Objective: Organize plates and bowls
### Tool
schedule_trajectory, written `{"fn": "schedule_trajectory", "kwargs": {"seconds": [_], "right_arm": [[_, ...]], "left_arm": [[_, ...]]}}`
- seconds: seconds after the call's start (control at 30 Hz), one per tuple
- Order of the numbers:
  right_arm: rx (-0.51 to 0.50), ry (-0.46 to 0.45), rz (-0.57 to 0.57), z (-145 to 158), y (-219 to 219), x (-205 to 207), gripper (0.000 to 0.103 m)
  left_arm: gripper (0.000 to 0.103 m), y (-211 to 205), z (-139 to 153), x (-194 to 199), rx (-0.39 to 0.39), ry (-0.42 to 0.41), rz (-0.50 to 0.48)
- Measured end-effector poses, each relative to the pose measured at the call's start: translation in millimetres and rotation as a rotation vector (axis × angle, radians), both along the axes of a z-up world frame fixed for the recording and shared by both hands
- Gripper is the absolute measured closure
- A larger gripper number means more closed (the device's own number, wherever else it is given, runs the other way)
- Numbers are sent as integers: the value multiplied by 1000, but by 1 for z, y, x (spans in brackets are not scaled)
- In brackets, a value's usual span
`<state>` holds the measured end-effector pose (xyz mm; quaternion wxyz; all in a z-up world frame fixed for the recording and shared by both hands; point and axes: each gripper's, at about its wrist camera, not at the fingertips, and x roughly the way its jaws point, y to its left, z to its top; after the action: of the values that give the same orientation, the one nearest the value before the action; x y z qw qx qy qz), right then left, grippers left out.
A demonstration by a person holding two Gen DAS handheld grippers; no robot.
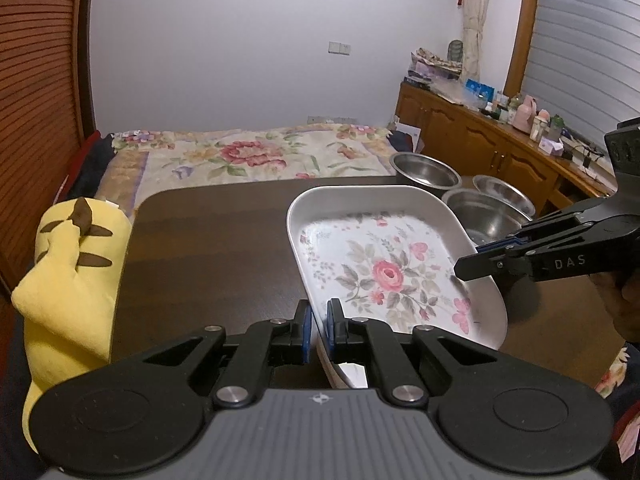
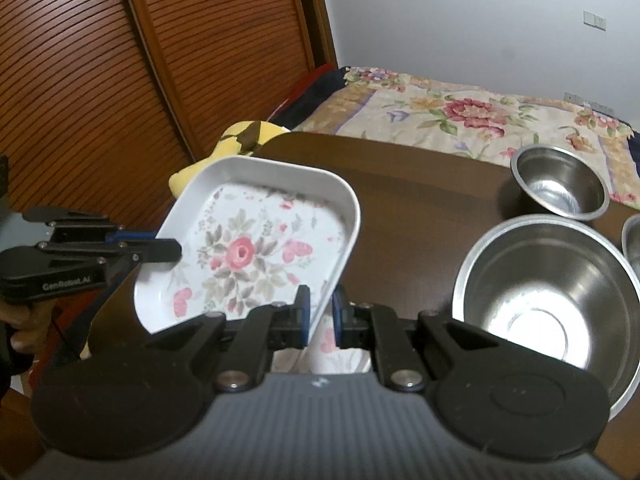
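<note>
Both grippers hold a white rectangular plate (image 1: 384, 272) with a rose print, tilted a little above the dark table (image 1: 208, 260). My left gripper (image 1: 320, 320) is shut on its near left rim. My right gripper (image 1: 476, 258) is clamped on the opposite rim. In the right wrist view the plate (image 2: 248, 252) sits between my right gripper (image 2: 320, 308), shut on its rim, and the left gripper (image 2: 172, 246). A large steel bowl (image 2: 540, 292), a small steel bowl (image 2: 560, 188) and part of a third bowl (image 2: 634, 240) stand on the table to the right.
A yellow plush toy (image 1: 68, 280) leans at the table's left edge. A bed with a floral cover (image 1: 248, 156) lies beyond the table. A wooden cabinet (image 1: 500, 148) with bottles runs along the right, and louvred wardrobe doors (image 2: 80, 80) stand on the left.
</note>
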<state>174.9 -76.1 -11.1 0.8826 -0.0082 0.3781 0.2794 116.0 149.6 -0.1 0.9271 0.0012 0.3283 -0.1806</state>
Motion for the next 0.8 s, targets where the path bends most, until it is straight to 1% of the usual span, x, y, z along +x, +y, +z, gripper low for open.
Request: {"fn": "schedule_trajectory", "kwargs": {"seconds": [0.23,0.37,0.53,0.8], "right_arm": [[5,15,0,-8,-6,-10,90],[-15,8,5,-13,-7,-17,90],[5,1,0,-14,-13,-22,90],[15,-30,-3,-20,-15,-27,90]], "left_arm": [[95,-8,-14,-9,-6,30,-5],[95,-12,-20,-17,-14,38,-7],[94,-14,-26,-23,-42,52,-8],[95,-17,-29,-25,-24,48,-16]]}}
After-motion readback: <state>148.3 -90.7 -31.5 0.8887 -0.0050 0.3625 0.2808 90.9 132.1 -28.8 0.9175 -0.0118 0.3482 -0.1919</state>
